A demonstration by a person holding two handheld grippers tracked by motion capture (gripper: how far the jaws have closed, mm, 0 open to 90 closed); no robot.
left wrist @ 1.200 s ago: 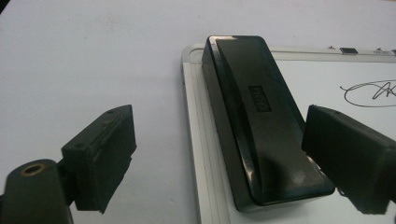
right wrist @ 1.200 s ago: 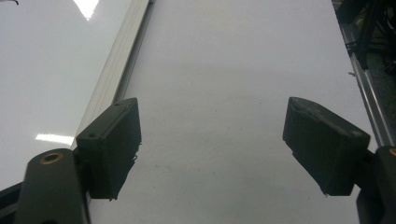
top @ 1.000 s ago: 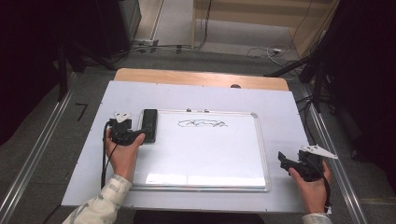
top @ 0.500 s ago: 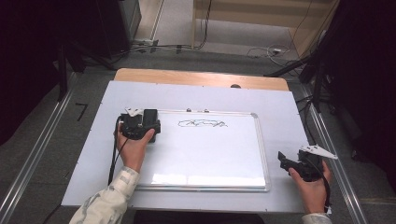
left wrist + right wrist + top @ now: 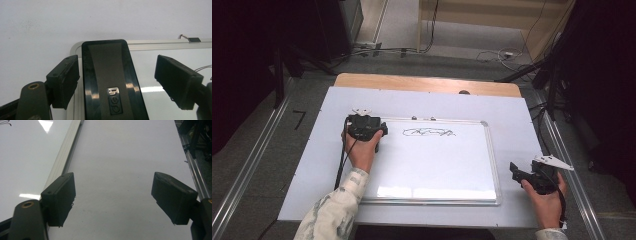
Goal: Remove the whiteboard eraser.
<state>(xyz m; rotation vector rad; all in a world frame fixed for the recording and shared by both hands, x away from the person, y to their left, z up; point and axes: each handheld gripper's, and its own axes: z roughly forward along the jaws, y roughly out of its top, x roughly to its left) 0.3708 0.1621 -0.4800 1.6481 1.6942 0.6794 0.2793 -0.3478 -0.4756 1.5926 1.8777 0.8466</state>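
A black eraser point(image 5: 110, 82) with a grey middle strip lies on the top left corner of the whiteboard point(image 5: 437, 160). My left gripper point(image 5: 366, 124) hangs right over it. In the left gripper view the eraser lies between the jaws of the left gripper point(image 5: 115, 75), which have just been closing. The left pad point(image 5: 66, 80) is almost at the eraser's side, while the right pad point(image 5: 175, 80) stands clearly off it. A black scribble point(image 5: 428, 132) sits near the board's top edge. My right gripper point(image 5: 518, 170) point(image 5: 113, 195) is open over the bare table beside the board's right frame.
The whiteboard's metal frame point(image 5: 63, 157) runs along the left of the right gripper view. A light table cover point(image 5: 512, 120) surrounds the board. Aluminium rails point(image 5: 569, 165) flank the table, and cables point(image 5: 492, 52) lie on the floor beyond it.
My left hand has moved right from beside the eraser to directly over it, hiding it in the high view. The right hand has stayed where it was.
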